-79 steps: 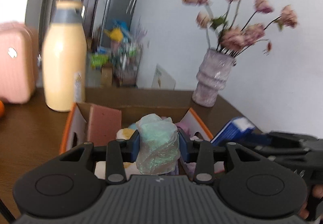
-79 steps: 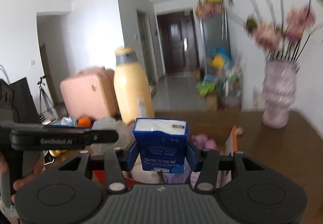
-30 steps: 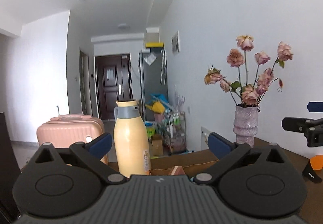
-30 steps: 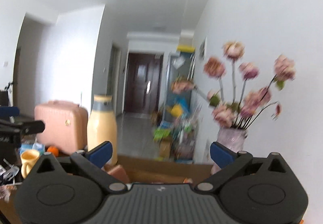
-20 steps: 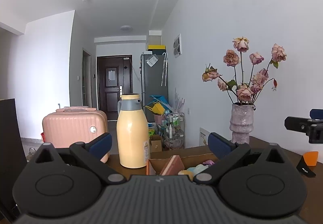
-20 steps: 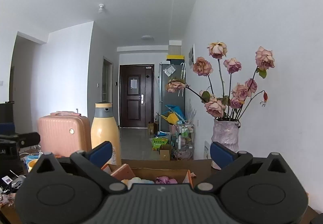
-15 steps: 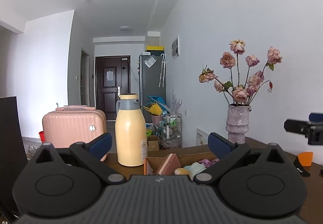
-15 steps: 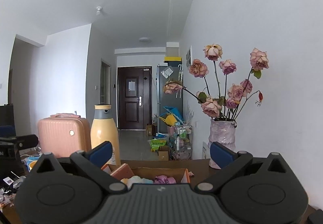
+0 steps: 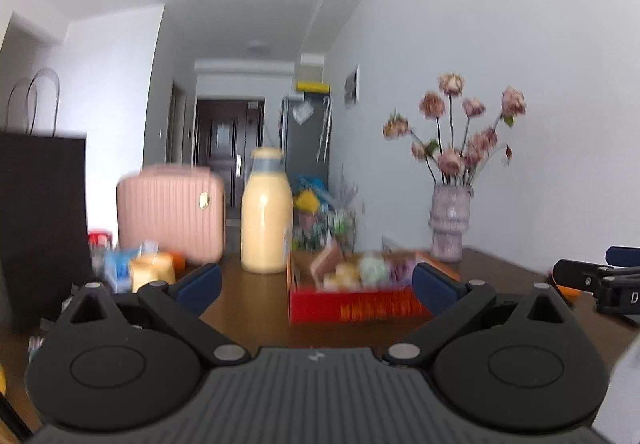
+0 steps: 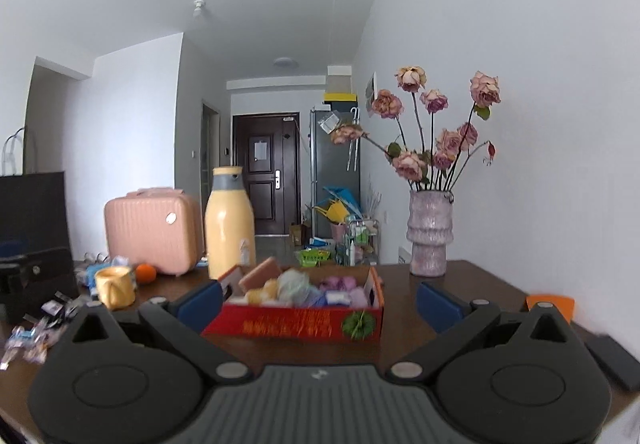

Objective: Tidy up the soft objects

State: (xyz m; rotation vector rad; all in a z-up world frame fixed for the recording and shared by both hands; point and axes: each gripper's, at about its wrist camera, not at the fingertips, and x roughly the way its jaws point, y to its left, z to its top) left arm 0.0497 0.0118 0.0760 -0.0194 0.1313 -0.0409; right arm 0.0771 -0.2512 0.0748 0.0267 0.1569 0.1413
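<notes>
A red cardboard box [image 10: 296,322] stands on the brown table and holds several soft items: a pink sponge [image 10: 260,276], a pale green bundle [image 10: 294,284], purple and yellow pieces. It also shows, blurred, in the left wrist view [image 9: 354,308]. My left gripper [image 9: 316,286] is open and empty, held back from the box. My right gripper [image 10: 320,300] is open and empty, also back from the box. The right gripper's body shows at the right edge of the left wrist view [image 9: 600,284].
A yellow bottle [image 10: 230,224], a pink case [image 10: 150,230], a yellow mug [image 10: 114,286], an orange [image 10: 145,272] and small clutter stand left of the box. A vase of dried roses [image 10: 430,234] stands at the right. A black bag [image 9: 40,219] is far left.
Both grippers have let go of their items, opened wide and pulled back from the box. The box now sits lower and farther in both views.
</notes>
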